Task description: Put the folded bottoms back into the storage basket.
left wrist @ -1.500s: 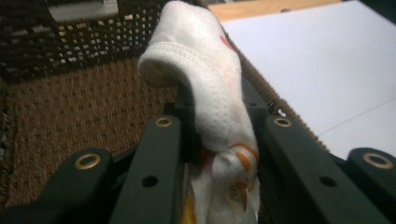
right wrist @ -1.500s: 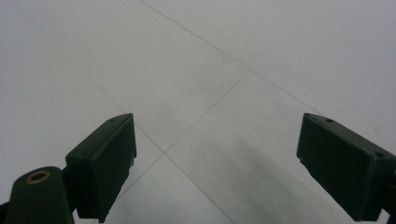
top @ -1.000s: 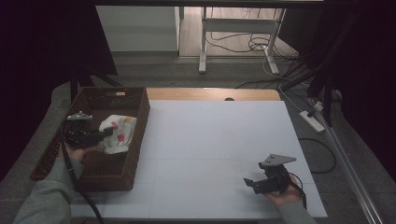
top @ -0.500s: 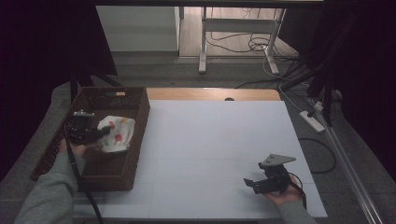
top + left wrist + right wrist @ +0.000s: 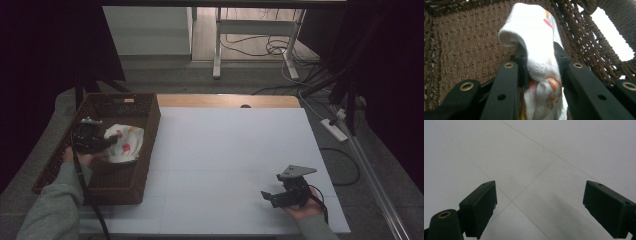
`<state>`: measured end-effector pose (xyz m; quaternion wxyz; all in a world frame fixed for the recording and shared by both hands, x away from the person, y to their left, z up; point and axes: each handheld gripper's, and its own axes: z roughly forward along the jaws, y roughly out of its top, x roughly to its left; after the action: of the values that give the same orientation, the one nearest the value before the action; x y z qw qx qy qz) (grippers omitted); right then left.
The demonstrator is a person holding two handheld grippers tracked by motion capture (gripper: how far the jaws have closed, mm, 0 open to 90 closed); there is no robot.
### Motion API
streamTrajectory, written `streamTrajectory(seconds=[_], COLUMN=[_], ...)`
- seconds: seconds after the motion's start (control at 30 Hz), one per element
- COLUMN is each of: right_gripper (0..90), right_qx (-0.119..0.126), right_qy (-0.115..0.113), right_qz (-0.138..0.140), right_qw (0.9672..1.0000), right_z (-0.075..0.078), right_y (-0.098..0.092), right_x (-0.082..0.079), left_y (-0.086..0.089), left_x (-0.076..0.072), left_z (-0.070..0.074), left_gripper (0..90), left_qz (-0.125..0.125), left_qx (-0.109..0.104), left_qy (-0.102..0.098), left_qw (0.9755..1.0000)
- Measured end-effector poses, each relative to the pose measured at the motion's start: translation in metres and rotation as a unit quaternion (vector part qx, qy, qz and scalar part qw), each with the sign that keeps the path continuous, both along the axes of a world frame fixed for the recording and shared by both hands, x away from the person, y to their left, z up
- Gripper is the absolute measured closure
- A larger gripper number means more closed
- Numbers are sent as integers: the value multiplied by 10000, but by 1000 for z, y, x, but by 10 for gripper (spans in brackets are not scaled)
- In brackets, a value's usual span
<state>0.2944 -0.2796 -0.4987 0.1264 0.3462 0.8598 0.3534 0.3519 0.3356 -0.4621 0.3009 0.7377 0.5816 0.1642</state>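
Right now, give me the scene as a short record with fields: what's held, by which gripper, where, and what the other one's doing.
held: white cloth with red and orange print
by: left gripper, jaws pinching the cloth, just easing open
where: inside the brown wicker basket, left of the table
right gripper: jaws wide, nothing between them, low over the table's near right

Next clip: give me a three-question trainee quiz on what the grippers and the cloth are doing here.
1. True or false: the left gripper is shut on the white cloth.
2. Where does the cloth lie? A) on the white table B) inside the brown wicker basket C) on the floor
3. How do the jaws of the right gripper stand, and what is between them?

Key: 1 true. 2 B. 3 Wide apart, with nothing between them; bare white table lies below.
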Motion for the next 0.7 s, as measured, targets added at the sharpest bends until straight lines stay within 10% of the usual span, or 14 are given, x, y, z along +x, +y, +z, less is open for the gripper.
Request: streamTrajectory(seconds=[0.5,0.7], right_gripper=[122,122], right_qx=[5,-3], right_qy=[2,-1], right_qz=[5,0], right_qw=[10000,10000], right_z=[0,0], right_y=[0,0], right_x=[0,0], left_y=[1,6], left_x=[-1,-6], left_z=[1,9], left_gripper=[651,373], left_qz=[51,454], left_qx=[104,285], left_qy=[-9,-194], left_qw=[9999,9984])
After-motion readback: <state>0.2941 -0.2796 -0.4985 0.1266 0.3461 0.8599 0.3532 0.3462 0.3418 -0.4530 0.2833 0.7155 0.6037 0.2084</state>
